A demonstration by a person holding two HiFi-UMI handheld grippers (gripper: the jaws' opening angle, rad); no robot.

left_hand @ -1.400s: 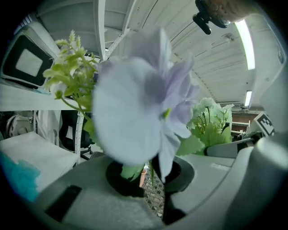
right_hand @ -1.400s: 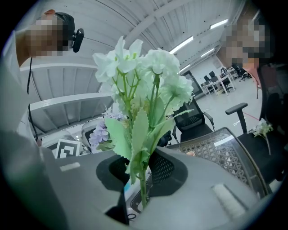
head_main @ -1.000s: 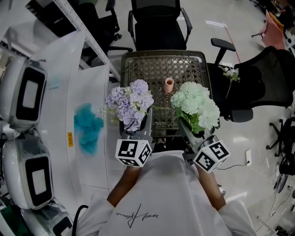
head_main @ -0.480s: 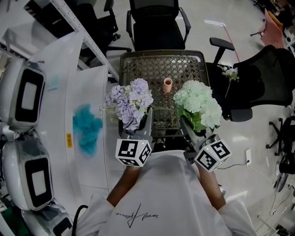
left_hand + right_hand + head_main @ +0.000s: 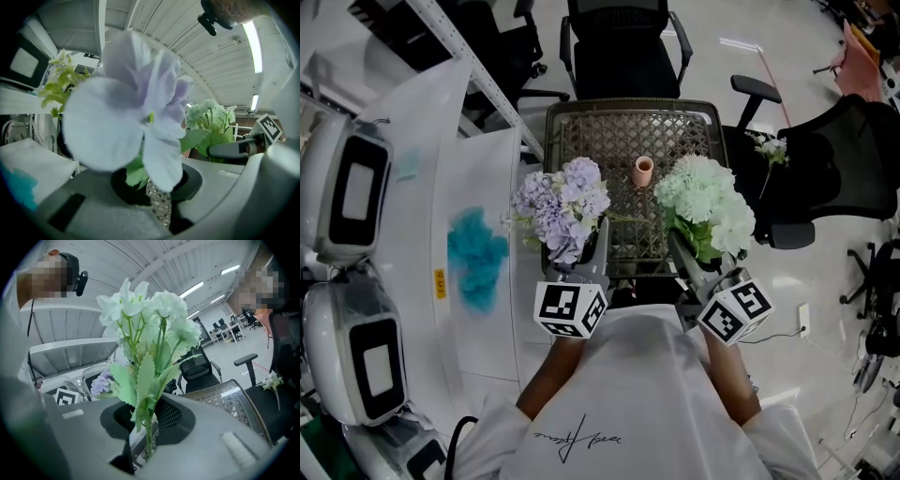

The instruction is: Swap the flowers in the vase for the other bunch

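So the left tongs [image 5: 578, 255] clamp the lilac fabric flower bunch [image 5: 562, 206] left of the small peach vase [image 5: 644, 171], and the right tongs [image 5: 681, 247] clamp the pale-green bunch [image 5: 705, 202] right of it. Both look light and floppy, so I'd grip the stems low.

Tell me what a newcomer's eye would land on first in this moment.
Two flower bunches are held side by side over the near edge of the wicker table: a purple bunch clamped in the left gripper and a white-green bunch in the right gripper. Between them, further back on the table, stands a small pink vase with nothing in it.
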